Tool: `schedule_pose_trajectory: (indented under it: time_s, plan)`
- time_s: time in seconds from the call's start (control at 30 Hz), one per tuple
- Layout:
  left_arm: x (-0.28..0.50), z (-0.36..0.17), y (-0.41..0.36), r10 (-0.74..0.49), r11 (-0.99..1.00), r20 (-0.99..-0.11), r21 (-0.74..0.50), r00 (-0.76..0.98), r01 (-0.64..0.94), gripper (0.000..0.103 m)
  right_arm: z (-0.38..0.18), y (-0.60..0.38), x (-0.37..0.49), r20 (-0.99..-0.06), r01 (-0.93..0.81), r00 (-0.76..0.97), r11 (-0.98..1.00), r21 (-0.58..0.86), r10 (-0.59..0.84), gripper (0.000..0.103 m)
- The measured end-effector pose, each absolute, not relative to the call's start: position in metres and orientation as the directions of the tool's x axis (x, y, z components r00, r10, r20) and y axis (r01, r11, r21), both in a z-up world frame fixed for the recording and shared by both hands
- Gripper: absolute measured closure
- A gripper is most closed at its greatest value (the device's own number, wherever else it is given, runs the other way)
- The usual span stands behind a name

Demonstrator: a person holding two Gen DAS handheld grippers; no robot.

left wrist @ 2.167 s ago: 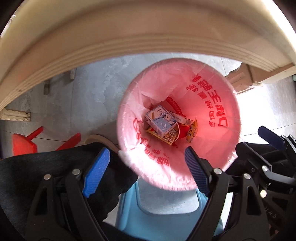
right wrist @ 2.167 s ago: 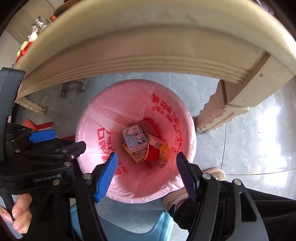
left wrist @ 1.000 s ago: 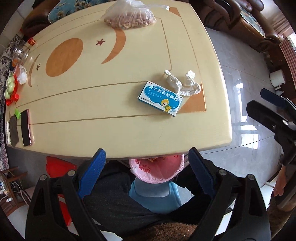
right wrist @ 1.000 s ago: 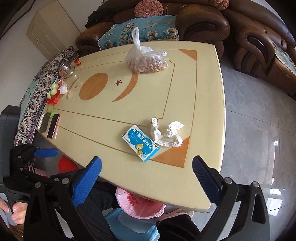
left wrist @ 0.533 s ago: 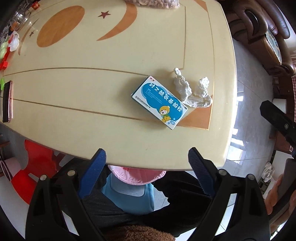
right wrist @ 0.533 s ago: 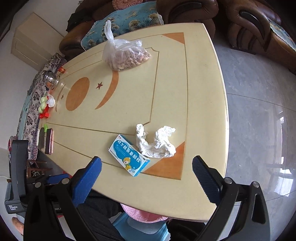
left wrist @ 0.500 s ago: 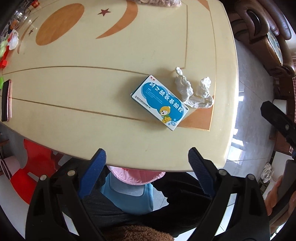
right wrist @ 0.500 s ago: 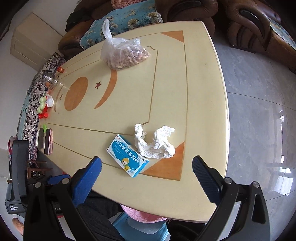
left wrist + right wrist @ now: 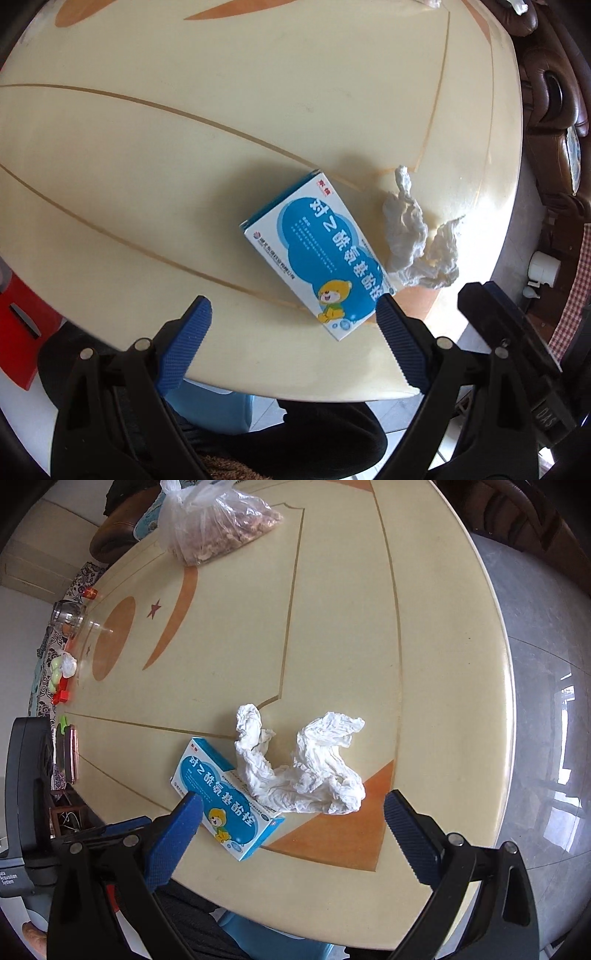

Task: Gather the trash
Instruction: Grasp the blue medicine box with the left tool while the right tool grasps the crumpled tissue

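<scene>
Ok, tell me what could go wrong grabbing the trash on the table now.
The crumpled tissue rests against the blue medicine box, so the open right tongs may drag both together. The box lies near the table edge, and the open left tongs could nudge it off.

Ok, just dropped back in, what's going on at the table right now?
A person is clearing trash with two handheld grippers. Both the left gripper and the right gripper are open and empty above the near edge of the cream table. Two pieces remain: a blue-and-white medicine box lying flat, and a crumpled white tissue touching the box's side. The left gripper faces the box, the right the tissue. Neither is gripped yet.
</scene>
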State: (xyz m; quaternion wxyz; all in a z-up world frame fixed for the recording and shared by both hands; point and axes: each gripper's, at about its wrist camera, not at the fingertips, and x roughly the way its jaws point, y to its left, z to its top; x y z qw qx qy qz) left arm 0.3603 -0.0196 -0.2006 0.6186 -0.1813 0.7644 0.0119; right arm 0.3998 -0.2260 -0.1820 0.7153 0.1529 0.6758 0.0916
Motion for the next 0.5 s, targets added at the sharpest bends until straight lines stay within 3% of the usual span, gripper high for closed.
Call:
schedule_pose_trajectory:
  time_s: [0.3, 0.5]
  plan:
    - [0.371, -0.237, 0.006, -0.384, 0.835, -0.917, -0.294, -0.111, -0.464, 0.012, -0.209, -0.232, 0.416, -0.921, 0.125, 0.05, 0.912, 0.39, 0.387, 0.007]
    - [0.374, -0.239, 0.008, -0.375, 0.822, -0.922, -0.284, -0.094, -0.493, 0.011, -0.221, -0.227, 0.416, -0.909, 0.115, 0.052, 0.901, 0.418, 0.414, 0.007]
